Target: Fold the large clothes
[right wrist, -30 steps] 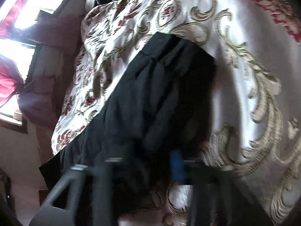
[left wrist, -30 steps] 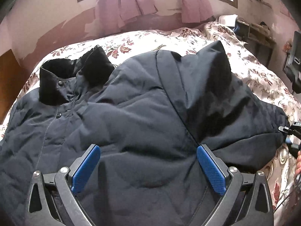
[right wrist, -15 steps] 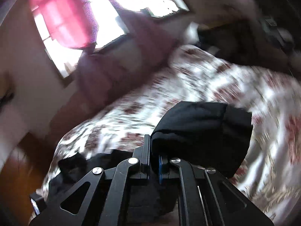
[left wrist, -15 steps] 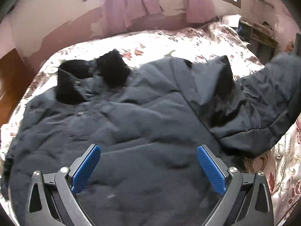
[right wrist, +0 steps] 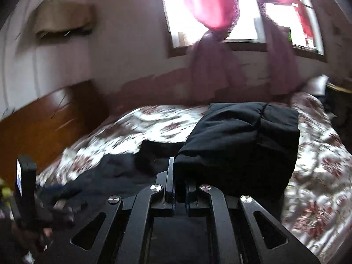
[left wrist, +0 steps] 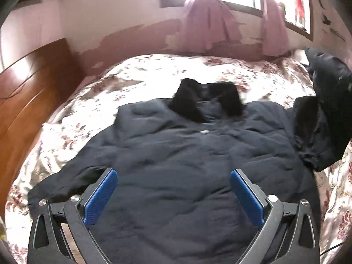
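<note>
One dark padded jacket (left wrist: 176,154) lies at the middle of one bed (left wrist: 154,70). Two pink curtains, one at twelve o'clock (left wrist: 206,28) and one at one o'clock (left wrist: 274,30). One wooden headboard (left wrist: 33,83) at nine o'clock. Two grippers, each with two fingers.

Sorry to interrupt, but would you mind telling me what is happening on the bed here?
A person is folding a dark jacket spread front-up on a floral bedspread. The right gripper is shut on the cuff end of one sleeve and holds it lifted above the bed. The left gripper hovers open over the jacket's lower half, holding nothing. No fold has been laid down yet.
</note>
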